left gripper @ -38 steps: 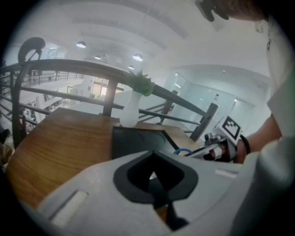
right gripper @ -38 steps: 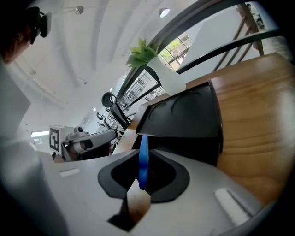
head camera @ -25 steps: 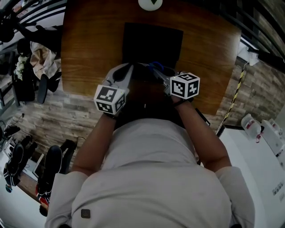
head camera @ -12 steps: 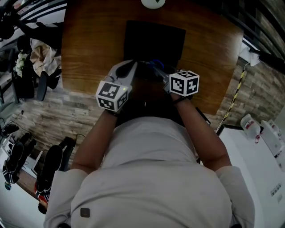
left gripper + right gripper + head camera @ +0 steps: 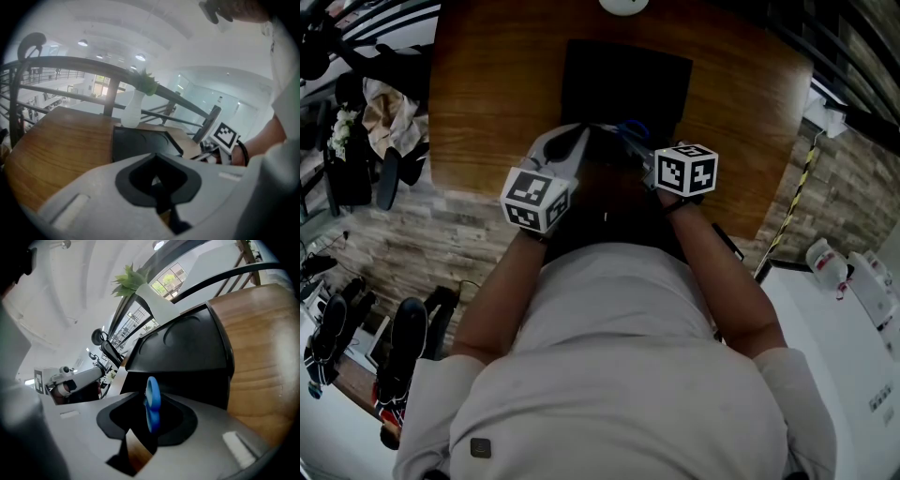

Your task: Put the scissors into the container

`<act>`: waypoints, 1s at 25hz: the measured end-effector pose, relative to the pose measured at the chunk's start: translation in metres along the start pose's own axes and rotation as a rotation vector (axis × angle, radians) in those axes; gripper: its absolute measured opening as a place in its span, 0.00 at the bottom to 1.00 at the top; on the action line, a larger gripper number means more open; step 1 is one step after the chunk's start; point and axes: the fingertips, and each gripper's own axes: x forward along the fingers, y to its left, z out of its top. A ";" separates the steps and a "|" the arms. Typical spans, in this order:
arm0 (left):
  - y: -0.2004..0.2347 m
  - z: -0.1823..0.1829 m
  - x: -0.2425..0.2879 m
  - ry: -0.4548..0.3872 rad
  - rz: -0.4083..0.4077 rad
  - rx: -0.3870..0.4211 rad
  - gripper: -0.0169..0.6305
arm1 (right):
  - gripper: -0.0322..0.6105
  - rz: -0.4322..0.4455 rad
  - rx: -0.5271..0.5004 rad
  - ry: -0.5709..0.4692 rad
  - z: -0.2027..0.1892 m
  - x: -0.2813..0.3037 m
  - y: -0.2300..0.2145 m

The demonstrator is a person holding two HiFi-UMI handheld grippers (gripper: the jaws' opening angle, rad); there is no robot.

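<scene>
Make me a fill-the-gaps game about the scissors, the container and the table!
1. The scissors have a handle of the colour ____.
2. The container is of the colour ____.
3. The white vase holds a plant of the colour ____.
4. The table under the container is made of ____.

Missing words: blue, black, green, wood.

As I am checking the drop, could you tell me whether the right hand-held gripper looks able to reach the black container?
Probably yes: the black container lies right ahead of the right hand-held gripper, with nothing between. Its jaws have just been opening, blue scissors handle between them.
</scene>
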 end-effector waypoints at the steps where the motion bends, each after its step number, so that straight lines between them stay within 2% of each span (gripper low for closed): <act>1: -0.001 0.000 0.000 0.000 -0.001 0.000 0.03 | 0.23 -0.005 -0.004 0.002 0.000 0.000 0.000; 17: -0.014 0.002 -0.006 0.001 -0.019 0.000 0.03 | 0.42 -0.061 -0.045 0.009 0.000 -0.009 0.006; 25: -0.015 0.003 -0.013 -0.006 -0.020 0.006 0.03 | 0.52 -0.126 -0.093 0.005 0.000 -0.015 0.007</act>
